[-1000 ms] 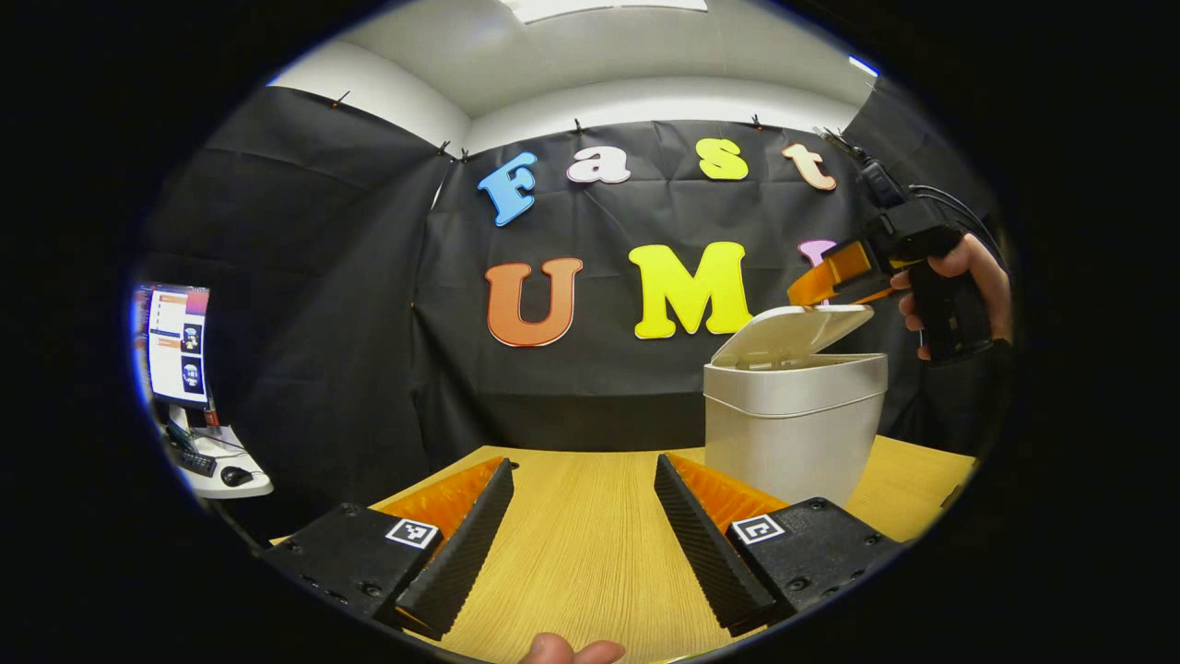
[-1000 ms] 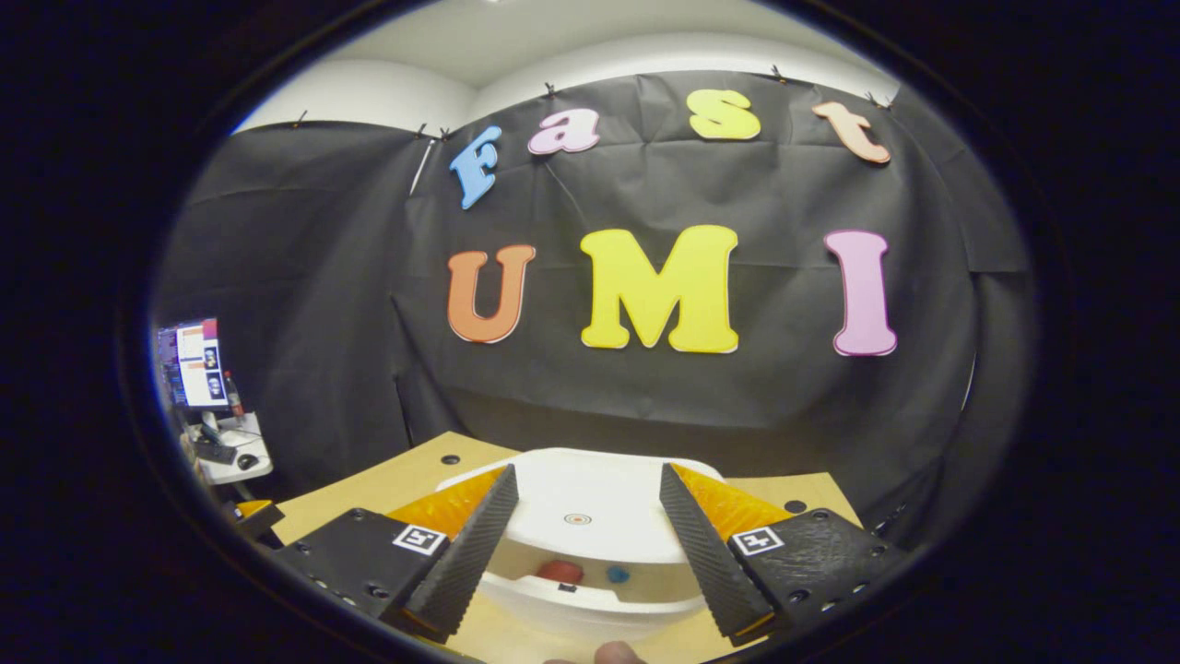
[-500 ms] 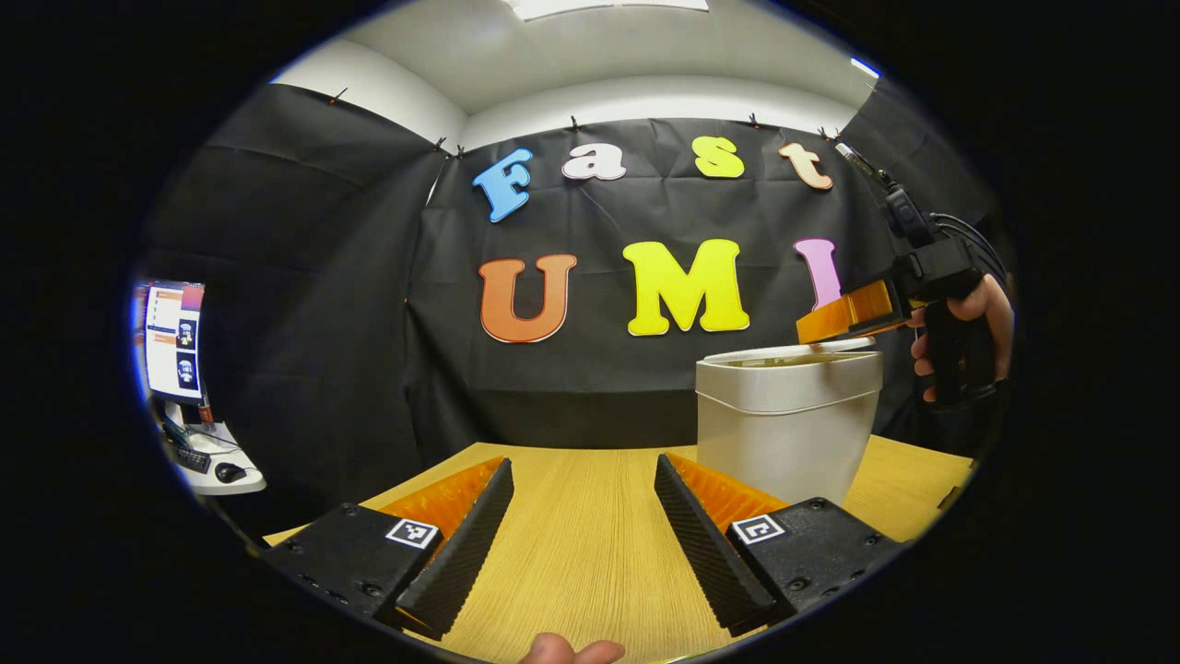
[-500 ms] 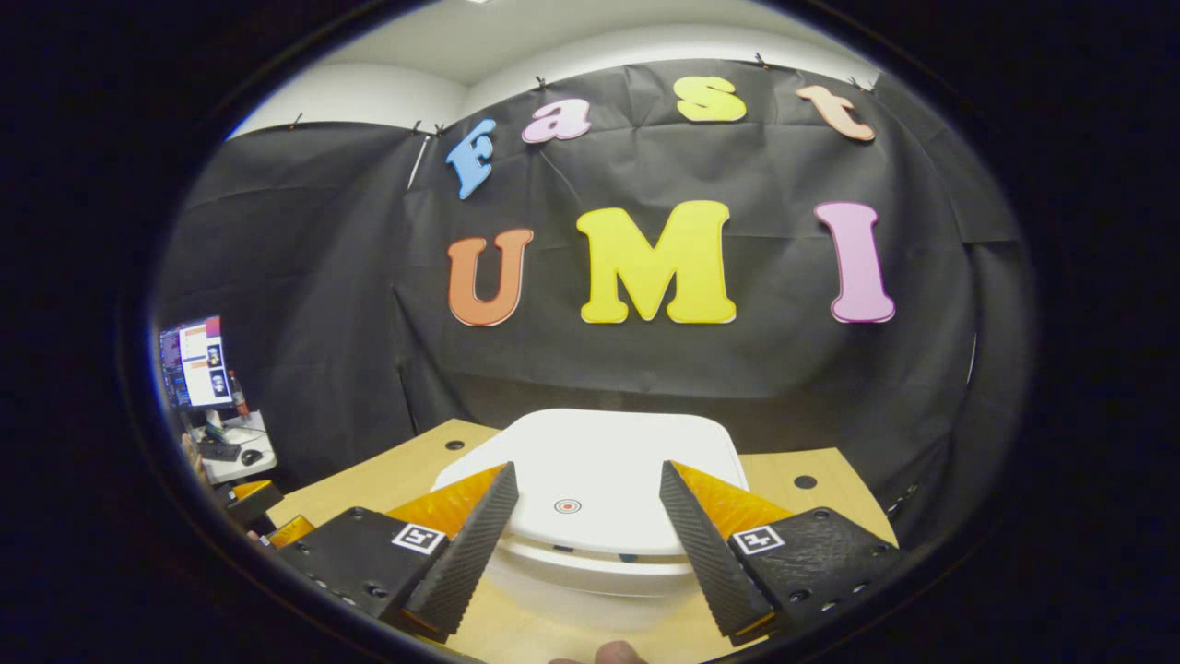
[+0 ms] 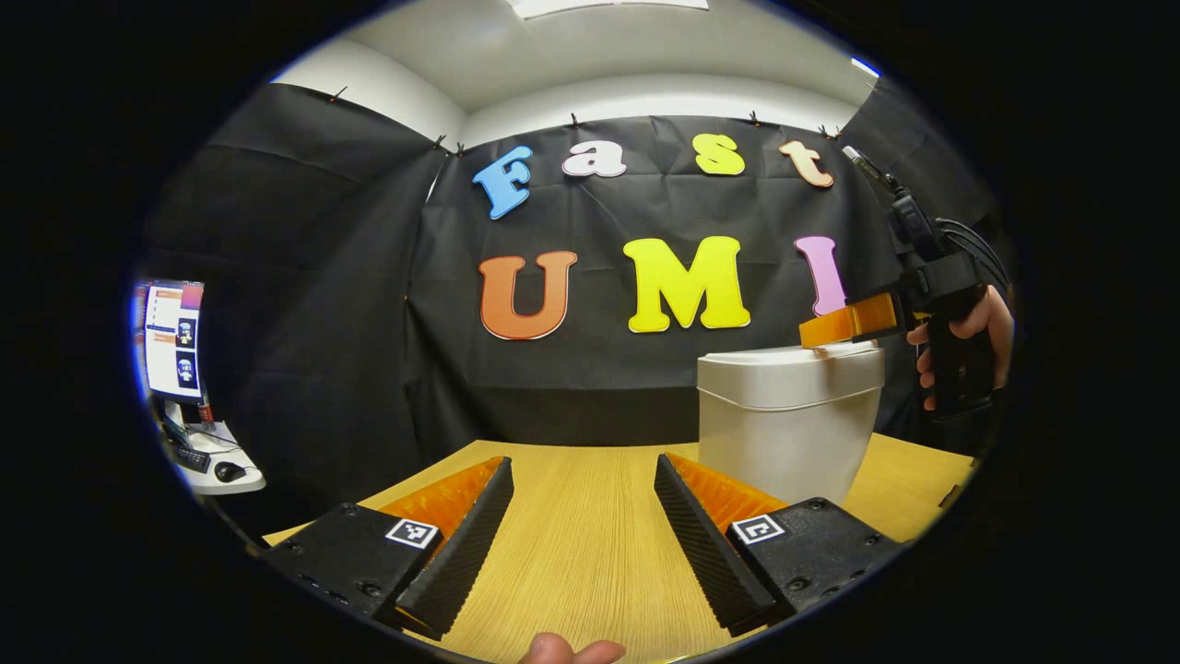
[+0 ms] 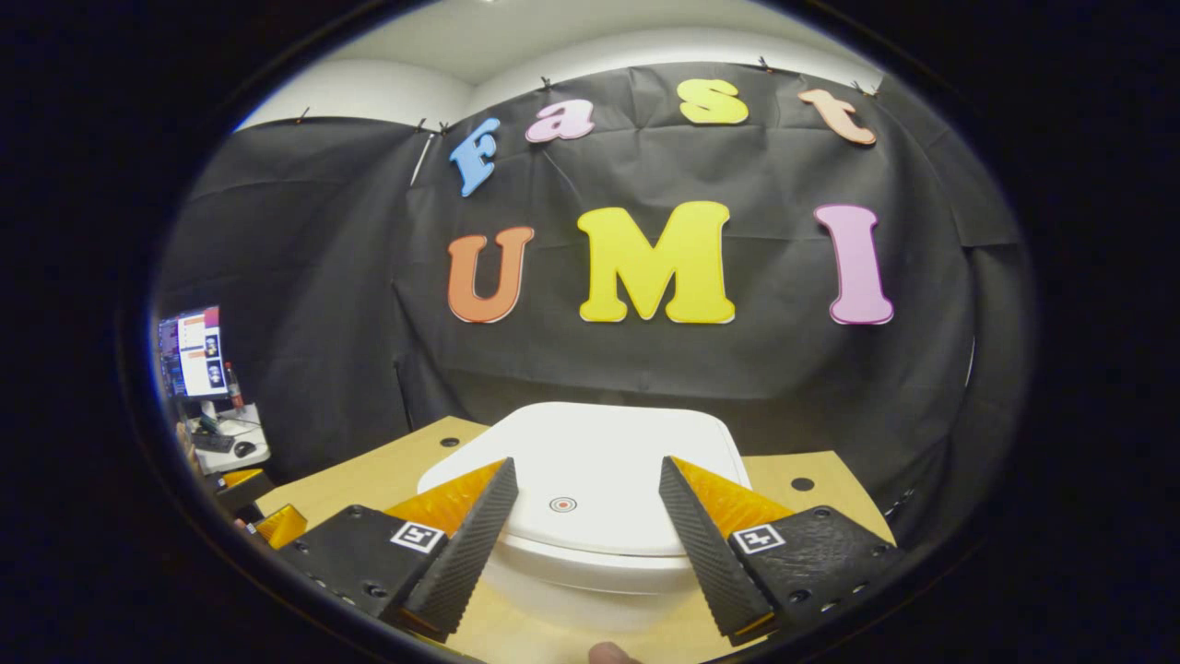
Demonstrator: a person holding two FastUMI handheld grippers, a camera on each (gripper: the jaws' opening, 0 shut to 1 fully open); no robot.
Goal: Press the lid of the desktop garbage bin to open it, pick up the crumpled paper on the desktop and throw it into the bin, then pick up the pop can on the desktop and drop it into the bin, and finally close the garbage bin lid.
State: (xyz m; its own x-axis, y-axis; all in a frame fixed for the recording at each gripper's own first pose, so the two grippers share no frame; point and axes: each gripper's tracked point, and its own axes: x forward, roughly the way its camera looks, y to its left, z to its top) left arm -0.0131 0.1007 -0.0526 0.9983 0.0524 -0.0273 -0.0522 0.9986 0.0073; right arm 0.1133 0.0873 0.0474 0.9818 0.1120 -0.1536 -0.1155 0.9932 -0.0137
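The white desktop garbage bin stands on the wooden table with its lid down flat. In the right gripper view the lid lies just under my right gripper, whose jaws stand open over the lid's small ring mark. The left gripper view shows that right gripper resting at the lid's right edge, held by a hand. My left gripper is open and holds nothing, low over the table, left of the bin.
A side desk with a monitor, keyboard and mouse stands far left beyond the booth. The table has small holes near its back edge. The left gripper shows at the lower left of the right gripper view.
The bin lid has gone from tilted open to flat shut under my right gripper, which came down with it. The left gripper has stayed in place.
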